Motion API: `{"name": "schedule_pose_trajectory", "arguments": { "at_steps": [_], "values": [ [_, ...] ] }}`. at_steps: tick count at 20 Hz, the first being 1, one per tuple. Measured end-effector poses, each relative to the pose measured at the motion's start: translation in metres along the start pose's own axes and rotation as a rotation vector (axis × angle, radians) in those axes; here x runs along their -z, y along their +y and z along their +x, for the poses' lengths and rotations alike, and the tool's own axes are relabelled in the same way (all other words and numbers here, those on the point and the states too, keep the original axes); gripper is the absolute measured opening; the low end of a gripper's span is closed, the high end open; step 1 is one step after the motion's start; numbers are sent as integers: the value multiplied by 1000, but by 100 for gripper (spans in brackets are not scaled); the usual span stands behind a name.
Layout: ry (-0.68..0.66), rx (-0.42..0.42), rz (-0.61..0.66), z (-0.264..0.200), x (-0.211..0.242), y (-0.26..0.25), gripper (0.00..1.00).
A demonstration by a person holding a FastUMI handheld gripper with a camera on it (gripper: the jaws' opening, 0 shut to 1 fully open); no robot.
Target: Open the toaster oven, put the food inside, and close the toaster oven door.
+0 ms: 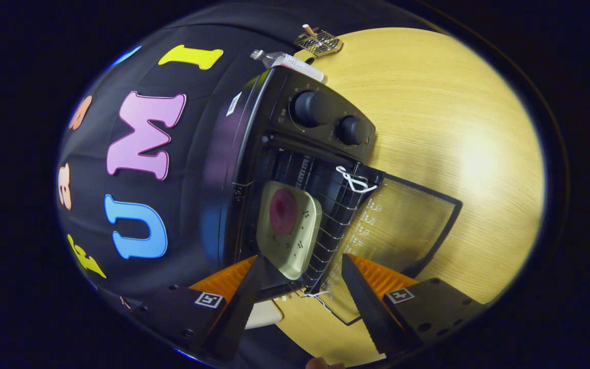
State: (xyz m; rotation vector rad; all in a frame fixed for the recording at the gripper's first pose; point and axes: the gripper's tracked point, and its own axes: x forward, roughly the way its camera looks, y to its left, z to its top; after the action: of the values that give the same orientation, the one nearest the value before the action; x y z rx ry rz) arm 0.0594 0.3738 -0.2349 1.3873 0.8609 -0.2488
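The black toaster oven [320, 118] stands on the wooden table with its glass door [402, 230] folded down flat. On the wire rack [333, 225] inside rests a cream square plate [300, 241] carrying a round pink piece of food [283, 211]. My gripper [302, 269] is open, its fingers spread just in front of the oven mouth. The plate's near corner lies between the fingers, and neither finger touches it. White cord loops [354, 180] hang at the door hinge and another by the rack's near end.
The light wooden table [454, 128] stretches wide beside the oven. Behind the oven lie a plastic bottle [287, 61] and a small wire rack holder [319, 41]. A cream object [264, 313] sits under the left finger. A fingertip of a person shows below the fingers.
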Motion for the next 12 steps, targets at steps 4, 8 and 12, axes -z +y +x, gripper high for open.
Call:
{"name": "schedule_pose_trajectory", "arguments": {
  "at_steps": [4,8,12],
  "values": [
    [117,-20,-112,-38,22,-3,99],
    [122,-1,-437,-73,22,-12,99],
    [44,46,-832,-89,8,-29,99]
  ]
}}
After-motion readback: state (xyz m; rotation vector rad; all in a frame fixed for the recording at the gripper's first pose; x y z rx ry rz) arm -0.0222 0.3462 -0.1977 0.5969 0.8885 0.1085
